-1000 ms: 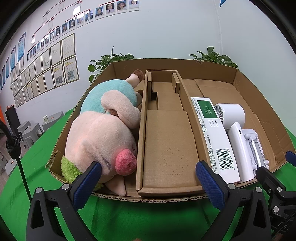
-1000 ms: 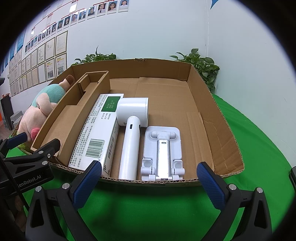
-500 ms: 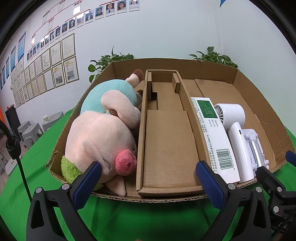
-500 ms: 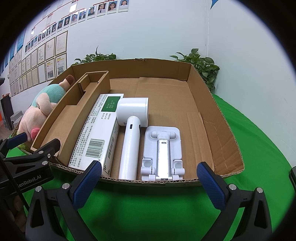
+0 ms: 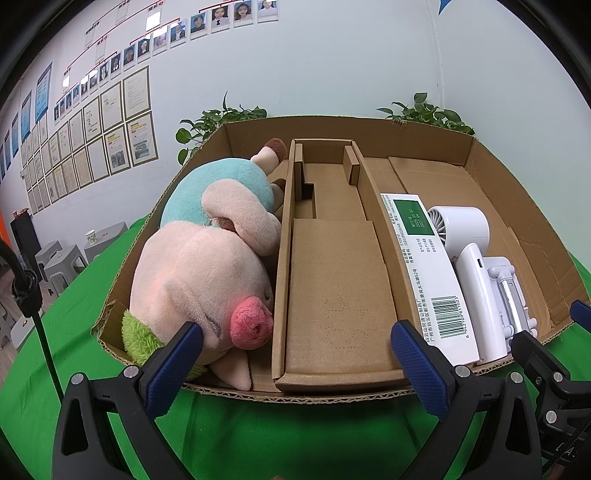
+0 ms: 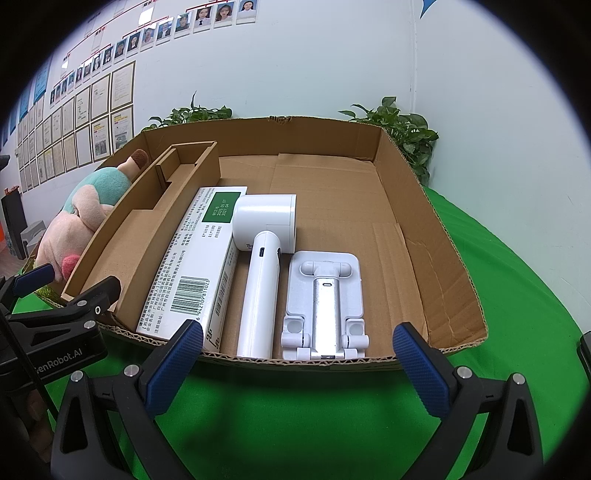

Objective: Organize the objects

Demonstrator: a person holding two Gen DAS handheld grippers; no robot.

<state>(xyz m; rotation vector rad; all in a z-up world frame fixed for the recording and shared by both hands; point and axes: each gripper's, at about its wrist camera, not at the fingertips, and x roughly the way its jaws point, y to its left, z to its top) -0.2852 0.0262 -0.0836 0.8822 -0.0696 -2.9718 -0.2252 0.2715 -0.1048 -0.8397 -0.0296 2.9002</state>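
White handheld fan lies flat in brown cardboard tray, handle pointing toward viewer; both hand-held grippers, left hand-held gripper and right hand-held gripper, spread apart, empty.

A pale white wall is being lit evenly ahead of the grippers. Rows of framed paper certificates and small portrait photos are being displayed up to the left. Leafy green potted plants are being kept against it, and grey plastic stools are being stored far left.
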